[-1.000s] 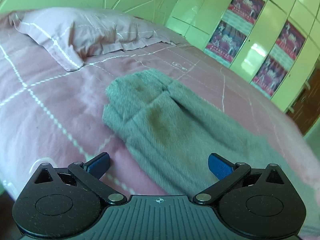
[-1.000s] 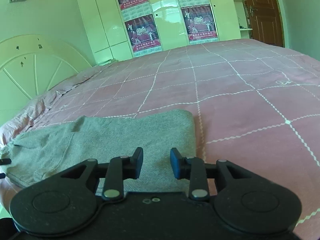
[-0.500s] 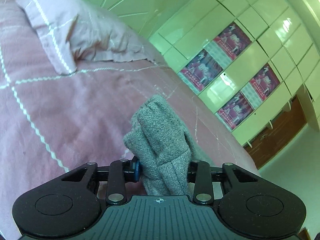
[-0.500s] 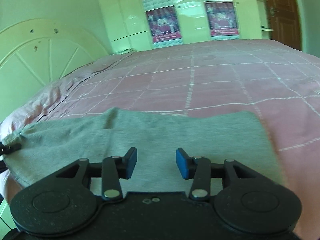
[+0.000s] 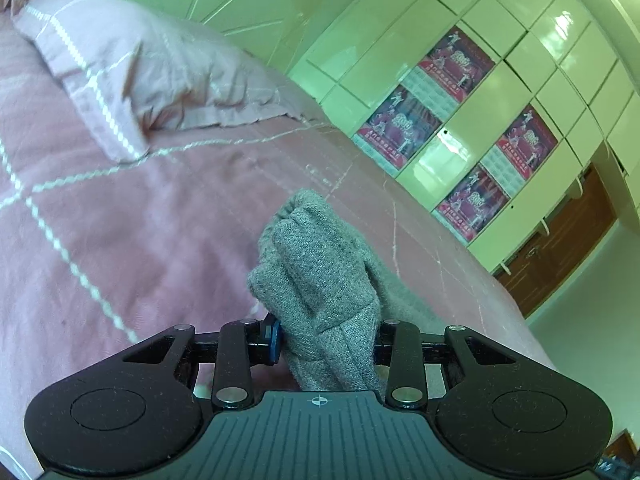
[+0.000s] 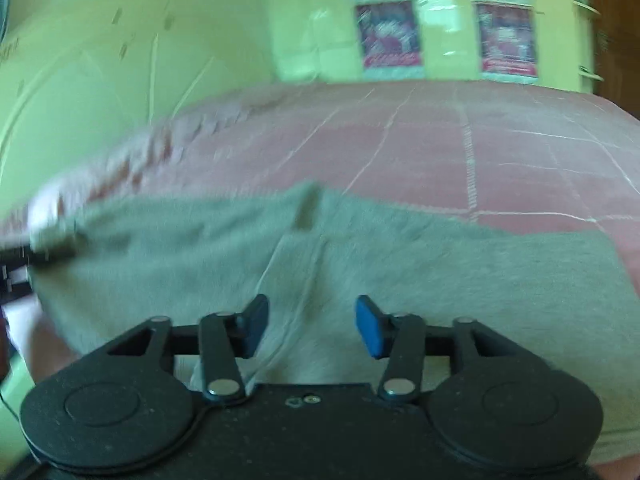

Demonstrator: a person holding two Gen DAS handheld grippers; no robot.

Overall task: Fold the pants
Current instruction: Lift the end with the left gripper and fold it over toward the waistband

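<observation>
At nine to eleven o'clock in the left wrist view a pink pillow (image 5: pixel 152 76) lies on the bed (image 5: pixel 120 216). At six o'clock the left tongs (image 5: pixel 326 340) are clamped on a bunched end of the grey pants (image 5: pixel 320 280), which stand up out of the grip in soft knit folds while the rest trails away toward four o'clock. In the blurred right wrist view the pants (image 6: pixel 400 264) lie spread across the bed from nine to three o'clock, and the right tongs (image 6: pixel 310 326) hang over them at six o'clock, parted and empty. The cloth looks light and limp; it will likely sag, so take it at an edge or corner, through all layers.
</observation>
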